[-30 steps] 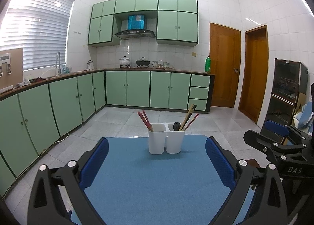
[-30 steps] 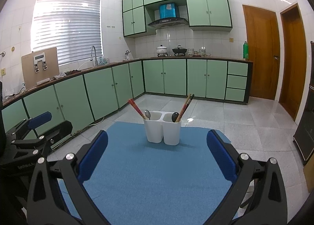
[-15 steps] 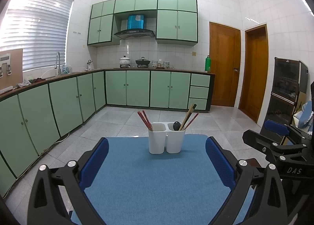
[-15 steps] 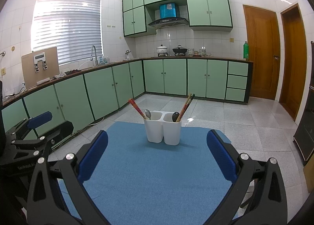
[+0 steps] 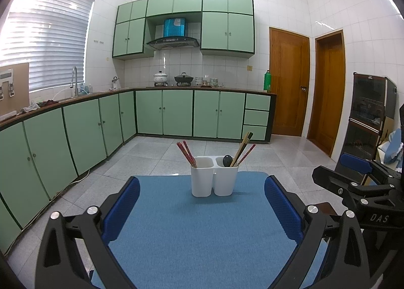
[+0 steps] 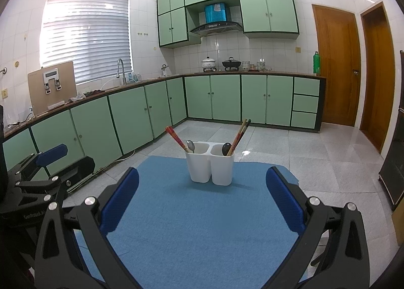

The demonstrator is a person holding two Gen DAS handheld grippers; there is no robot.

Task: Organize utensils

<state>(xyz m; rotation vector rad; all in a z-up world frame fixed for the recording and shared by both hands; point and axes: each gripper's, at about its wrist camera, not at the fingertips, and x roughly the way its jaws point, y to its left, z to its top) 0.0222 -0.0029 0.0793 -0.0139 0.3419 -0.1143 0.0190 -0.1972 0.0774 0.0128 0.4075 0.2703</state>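
A white two-compartment utensil holder (image 5: 214,177) (image 6: 209,164) stands near the far edge of a blue mat (image 5: 197,233) (image 6: 197,226). Its left cup holds red chopsticks (image 5: 186,153) (image 6: 176,138) and a silver spoon (image 6: 191,146). The right cup holds a dark spoon (image 5: 227,160) (image 6: 226,149) and brown and red chopsticks (image 5: 243,147) (image 6: 240,135). My left gripper (image 5: 202,203) is open over the mat, well short of the holder, with nothing between its fingers. My right gripper (image 6: 202,200) is likewise open and holds nothing. Each gripper shows at the other view's side edge.
Green floor cabinets (image 5: 83,132) run along the left and back walls, with a sink (image 6: 121,72) and pots (image 5: 171,78) on the counter. Two wooden doors (image 5: 289,82) stand at the right, a dark cabinet (image 5: 367,117) beside them. Tiled floor surrounds the mat-covered table.
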